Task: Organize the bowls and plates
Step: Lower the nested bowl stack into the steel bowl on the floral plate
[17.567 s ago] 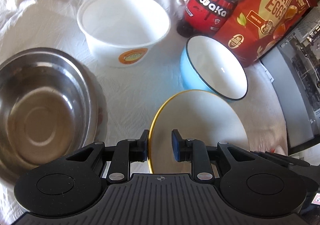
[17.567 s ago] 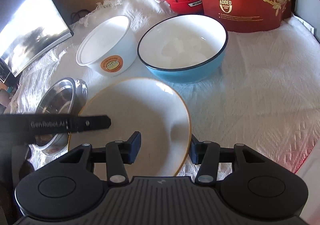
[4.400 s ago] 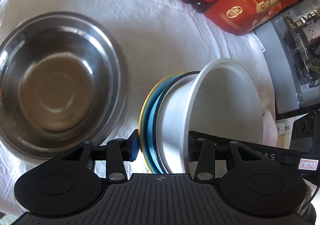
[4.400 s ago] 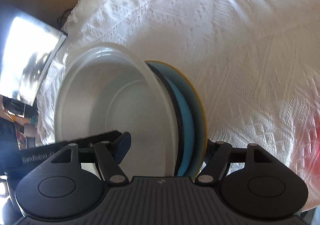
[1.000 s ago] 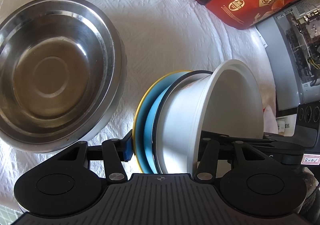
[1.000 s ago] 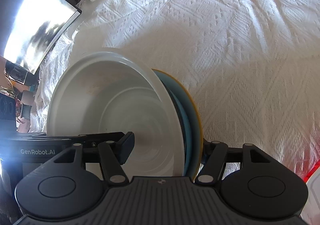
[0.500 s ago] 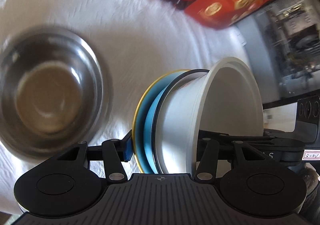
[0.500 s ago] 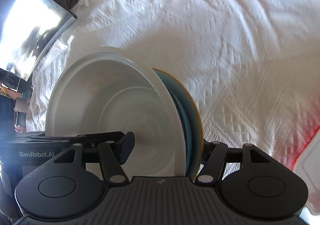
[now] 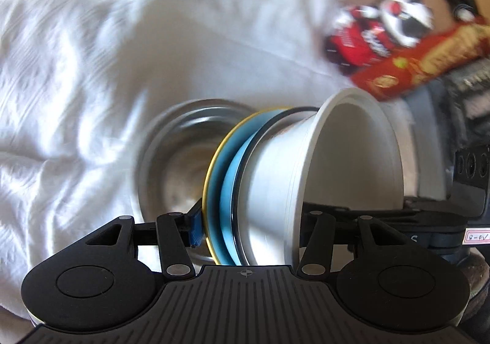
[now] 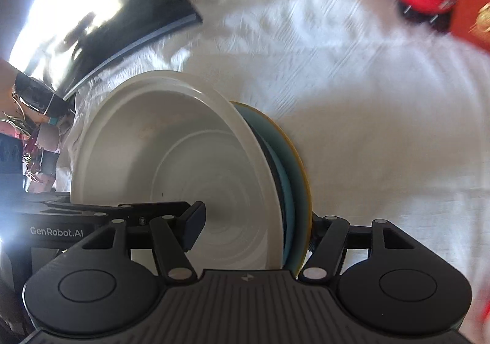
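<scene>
A white textured cloth (image 9: 92, 74) covers the worktop, rumpled toward its left edge; at the far right corner stand a red-and-black toy figure (image 9: 376, 31) and, just beside it, a red snack bag (image 9: 428, 65), both blurred; a dark screen (image 10: 92, 7) catching bright glare lies at the far left edge of the worktop, its corner touching the cloth's fringe; grey equipment (image 9: 453, 99) sits past the right edge, too smeared to name. A steel bowl (image 9: 177, 166) rests on the cloth below the lifted stack, partly hidden behind it.

The stack, held clear of the cloth and tipped on its side with its mouth toward the right, is three pieces nested: a yellow-rimmed plate (image 9: 211, 178) outermost, a blue bowl (image 9: 228, 190) inside it, and a white plastic bowl (image 9: 352, 160) inside that. The left claw (image 9: 248, 230) is clamped across the stack, its blue-padded left finger pressed on the plate's underside and its right finger reaching inside the white bowl; the right claw (image 10: 254, 227) grips the same stack from the opposite side, one finger inside the white bowl's cavity and the other behind the plate's back, its jaws about half apart and filled by the nested dishes. Each claw shows in the other's view as a dark bar crossing behind the white bowl's rim. No hand or sleeve can be made out.
</scene>
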The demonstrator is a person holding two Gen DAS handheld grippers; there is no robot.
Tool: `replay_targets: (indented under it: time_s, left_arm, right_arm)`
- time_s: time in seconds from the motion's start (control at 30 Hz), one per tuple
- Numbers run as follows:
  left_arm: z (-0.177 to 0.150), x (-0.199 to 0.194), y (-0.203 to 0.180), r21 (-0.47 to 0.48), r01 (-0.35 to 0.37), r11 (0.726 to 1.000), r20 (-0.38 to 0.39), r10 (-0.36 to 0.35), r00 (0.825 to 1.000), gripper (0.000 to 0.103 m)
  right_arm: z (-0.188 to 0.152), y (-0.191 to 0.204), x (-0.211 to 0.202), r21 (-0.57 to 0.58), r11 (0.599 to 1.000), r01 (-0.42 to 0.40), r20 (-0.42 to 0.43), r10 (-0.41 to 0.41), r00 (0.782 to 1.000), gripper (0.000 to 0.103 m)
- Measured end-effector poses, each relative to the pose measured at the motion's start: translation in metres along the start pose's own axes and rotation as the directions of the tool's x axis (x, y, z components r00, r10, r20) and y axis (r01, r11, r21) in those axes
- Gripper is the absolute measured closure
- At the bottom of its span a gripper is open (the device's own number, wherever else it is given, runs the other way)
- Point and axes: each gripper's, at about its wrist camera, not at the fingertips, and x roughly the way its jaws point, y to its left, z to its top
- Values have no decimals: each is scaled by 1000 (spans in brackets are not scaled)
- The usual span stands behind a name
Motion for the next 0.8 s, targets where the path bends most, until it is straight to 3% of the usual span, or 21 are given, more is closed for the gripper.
replay_targets:
  time_s: [0.17, 0.3, 0.43, 0.8]
  left_arm:
    - [5, 22, 30, -71, -16, 997, -17, 15, 1000, 51]
    - [2, 19, 31, -42, -46, 998, 9, 46, 999, 58]
    - [-2, 9, 40, -64, -21, 998, 27, 23, 999, 60]
    - [-9, 5, 31, -27, -71, 997, 70, 73, 995, 62]
  right_arm:
    - [8, 4, 47, 7, 999, 39, -87, -38, 995, 40]
    - [8, 21, 51, -83, 989, 120, -76, -126, 989, 39]
    - [9, 23, 53, -73, 988, 134, -95, -141, 985, 38]
    - [8, 29, 40, -73, 981, 181, -49, -185, 982, 38]
